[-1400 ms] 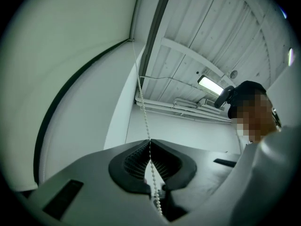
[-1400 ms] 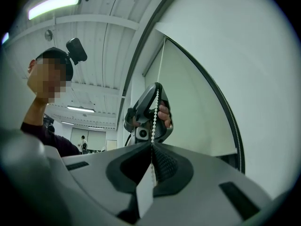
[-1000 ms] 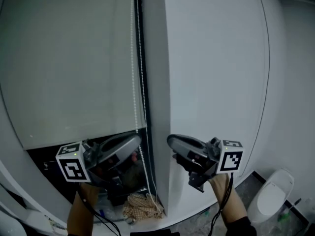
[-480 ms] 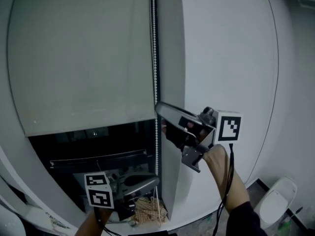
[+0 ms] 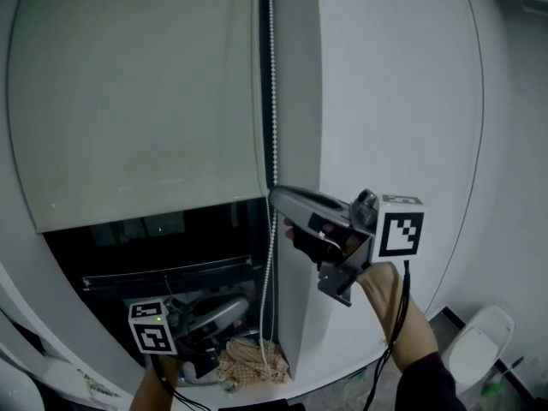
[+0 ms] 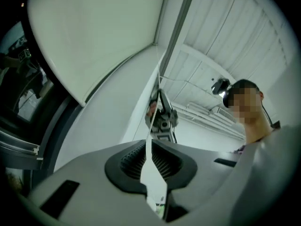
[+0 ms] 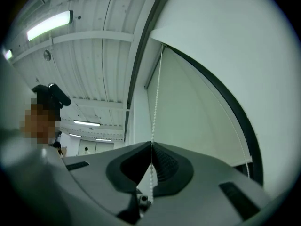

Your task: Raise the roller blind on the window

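Note:
A pale roller blind point(image 5: 137, 101) covers the upper window; its bottom edge hangs above the dark opening. A white bead chain point(image 5: 272, 101) runs down along the blind's right side. My right gripper point(image 5: 276, 197) is level with the blind's bottom edge and shut on the chain; in the right gripper view the chain point(image 7: 157, 93) enters the closed tips point(image 7: 151, 145). My left gripper point(image 5: 247, 302) is low, near the sill. In the left gripper view the chain point(image 6: 155, 107) passes through a narrow gap between its jaws point(image 6: 148, 144), which stand slightly open.
A white wall column point(image 5: 385, 101) stands right of the chain. Behind the dark glass point(image 5: 154, 247) lies a window frame bar. A beige netted bundle point(image 5: 248, 362) sits on the sill. A white object point(image 5: 479, 349) stands on the floor at lower right.
My right gripper rose from waist height to the chain at the blind's edge and closed on it. My left gripper dropped toward the sill, then shifted slightly left; the chain below now bows.

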